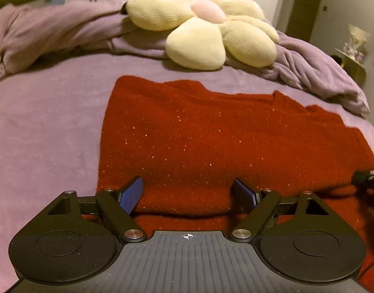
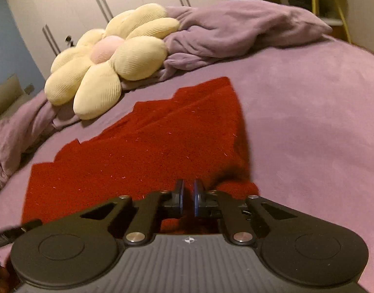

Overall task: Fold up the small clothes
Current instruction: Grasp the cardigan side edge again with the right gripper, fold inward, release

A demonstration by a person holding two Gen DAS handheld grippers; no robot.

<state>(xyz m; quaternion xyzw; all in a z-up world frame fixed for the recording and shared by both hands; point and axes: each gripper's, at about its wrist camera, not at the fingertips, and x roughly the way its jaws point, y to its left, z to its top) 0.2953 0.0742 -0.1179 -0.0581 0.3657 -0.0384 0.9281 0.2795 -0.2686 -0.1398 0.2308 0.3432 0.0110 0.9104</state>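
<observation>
A red knitted garment with glitter threads point(image 1: 211, 136) lies partly folded on the purple bed cover point(image 1: 45, 127). My left gripper point(image 1: 188, 195) is open, its blue-padded fingers point(image 1: 132, 196) spread over the garment's near folded edge. In the right wrist view the same garment point(image 2: 143, 151) stretches away to the left. My right gripper point(image 2: 188, 196) is nearly closed, pinching the garment's near right edge, which is raised into a dark fold point(image 2: 235, 168) just ahead of the fingers. The tip of the right gripper shows at the right edge of the left wrist view point(image 1: 368, 179).
A cream flower-shaped cushion point(image 1: 199, 26) with a pink centre lies behind the garment, also in the right wrist view point(image 2: 106, 66). A rumpled purple blanket point(image 1: 316, 73) runs along the back of the bed point(image 2: 235, 31). White wardrobe doors point(image 2: 113, 5) stand behind.
</observation>
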